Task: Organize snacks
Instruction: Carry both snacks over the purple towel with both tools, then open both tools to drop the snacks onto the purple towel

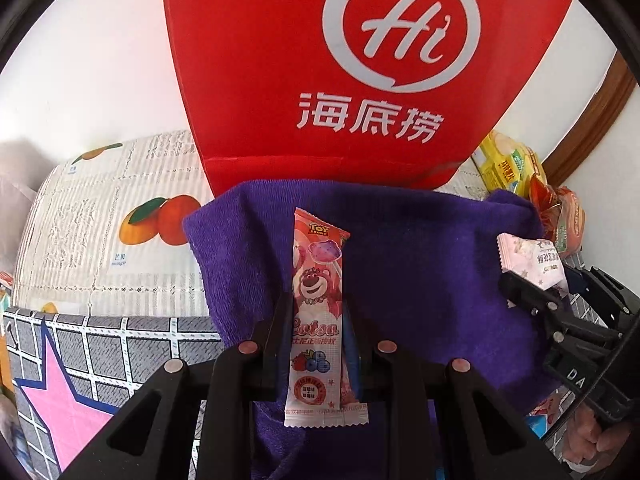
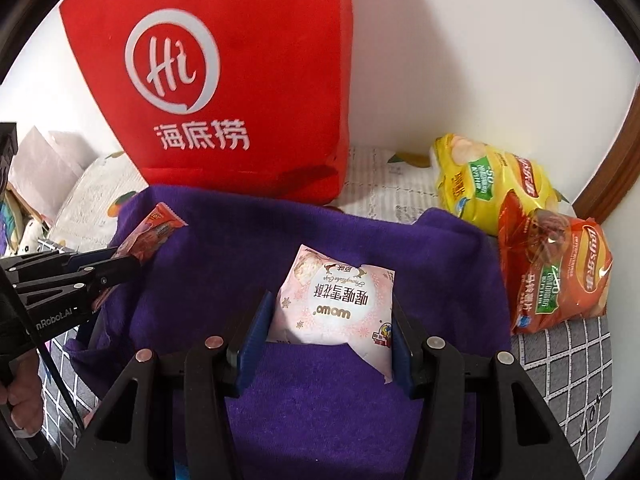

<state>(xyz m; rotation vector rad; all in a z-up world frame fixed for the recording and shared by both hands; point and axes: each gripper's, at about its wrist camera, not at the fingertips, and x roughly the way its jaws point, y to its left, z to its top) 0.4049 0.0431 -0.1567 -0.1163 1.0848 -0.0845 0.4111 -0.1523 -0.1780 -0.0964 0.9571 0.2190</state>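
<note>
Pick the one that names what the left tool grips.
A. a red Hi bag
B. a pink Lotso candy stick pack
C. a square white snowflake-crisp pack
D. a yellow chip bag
B: the left tool is shut on the long pink Lotso pack over the purple towel; the square white pack is in the right tool.

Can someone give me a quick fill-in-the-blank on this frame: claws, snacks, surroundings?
1. The left claw is shut on the long ____ Lotso snack packet.
2. The right claw grips the square pink-white ____ packet.
3. Both snacks are above a ____ towel.
4. Behind the towel stands a ____ bag.

Missing: pink; snowflake crisp; purple; red
</note>
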